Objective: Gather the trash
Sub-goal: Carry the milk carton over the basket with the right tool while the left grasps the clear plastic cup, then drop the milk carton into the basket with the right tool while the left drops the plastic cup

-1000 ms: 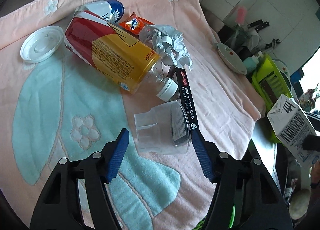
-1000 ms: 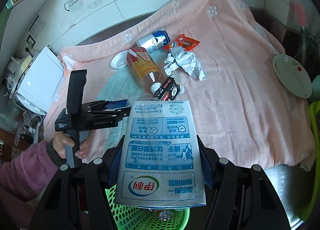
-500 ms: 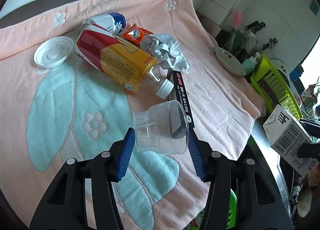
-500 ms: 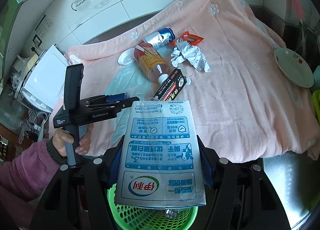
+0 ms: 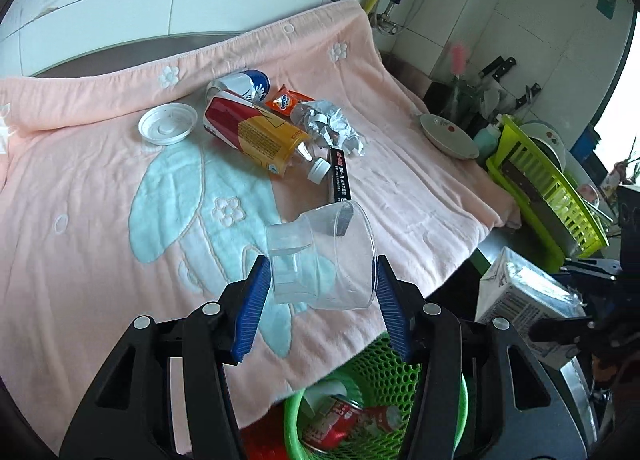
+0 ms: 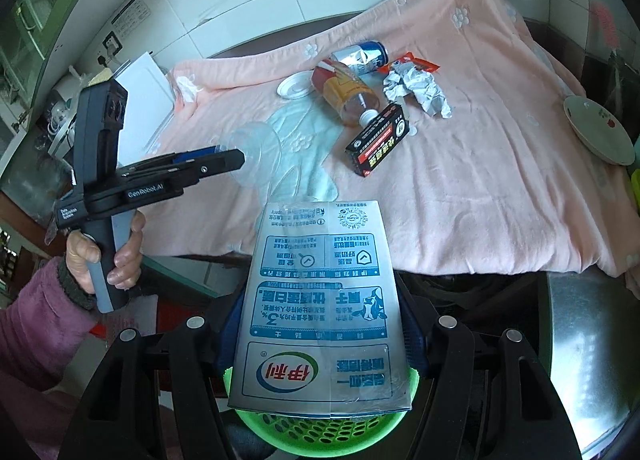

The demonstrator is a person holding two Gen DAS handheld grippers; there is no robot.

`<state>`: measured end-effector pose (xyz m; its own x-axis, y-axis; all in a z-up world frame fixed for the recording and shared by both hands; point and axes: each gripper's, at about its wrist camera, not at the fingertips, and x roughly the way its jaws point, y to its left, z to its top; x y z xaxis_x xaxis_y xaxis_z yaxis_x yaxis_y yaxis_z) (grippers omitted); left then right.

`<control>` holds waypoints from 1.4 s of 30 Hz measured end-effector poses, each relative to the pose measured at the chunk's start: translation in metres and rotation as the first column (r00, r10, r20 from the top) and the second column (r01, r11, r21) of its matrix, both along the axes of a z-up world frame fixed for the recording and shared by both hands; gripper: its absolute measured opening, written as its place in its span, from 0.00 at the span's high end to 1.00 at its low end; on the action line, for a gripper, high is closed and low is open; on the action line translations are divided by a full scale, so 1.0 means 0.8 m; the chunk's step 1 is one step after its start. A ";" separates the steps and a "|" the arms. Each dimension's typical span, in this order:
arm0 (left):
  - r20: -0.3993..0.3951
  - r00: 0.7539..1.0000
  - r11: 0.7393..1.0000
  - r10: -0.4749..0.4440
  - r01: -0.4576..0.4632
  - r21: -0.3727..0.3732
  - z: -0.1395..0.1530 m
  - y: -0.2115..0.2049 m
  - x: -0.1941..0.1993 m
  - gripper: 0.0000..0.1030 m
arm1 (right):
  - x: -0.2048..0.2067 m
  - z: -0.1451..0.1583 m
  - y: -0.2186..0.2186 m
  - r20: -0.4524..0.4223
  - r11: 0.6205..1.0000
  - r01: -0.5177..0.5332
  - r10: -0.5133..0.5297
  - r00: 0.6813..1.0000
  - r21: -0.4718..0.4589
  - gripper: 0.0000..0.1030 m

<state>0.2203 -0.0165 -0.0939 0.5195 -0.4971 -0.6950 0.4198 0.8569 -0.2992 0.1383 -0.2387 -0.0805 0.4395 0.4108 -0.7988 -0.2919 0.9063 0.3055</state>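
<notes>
My left gripper (image 5: 320,296) is shut on a clear plastic cup (image 5: 324,260) and holds it lifted above the pink blanket's (image 5: 100,188) front edge, near a green mesh basket (image 5: 372,392) below. The cup also shows in the right wrist view (image 6: 256,156). My right gripper (image 6: 320,324) is shut on a silver milk carton (image 6: 320,300) above the green basket (image 6: 320,432). On the blanket lie a red-and-yellow bottle (image 5: 256,132), a blue can (image 5: 244,84), an orange wrapper (image 5: 286,100), crumpled foil (image 5: 332,128), a black box (image 5: 340,176) and a white lid (image 5: 168,124).
The basket holds a red can (image 5: 336,424). A plate (image 5: 448,136) sits at the blanket's right edge. A green dish rack (image 5: 540,184) and knives (image 5: 496,68) stand at the right. A tiled wall runs behind the counter.
My left gripper closed on the clear cup and lifted it back off the blanket toward the basket. My right gripper kept the milk carton and drew back a little over the basket.
</notes>
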 end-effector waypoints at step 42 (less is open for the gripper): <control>-0.024 0.999 0.993 -0.026 0.029 0.113 -0.023 -0.026 -0.183 0.49 | -0.102 -0.027 -0.014 0.097 0.997 0.072 -0.068 0.993 -0.040 0.17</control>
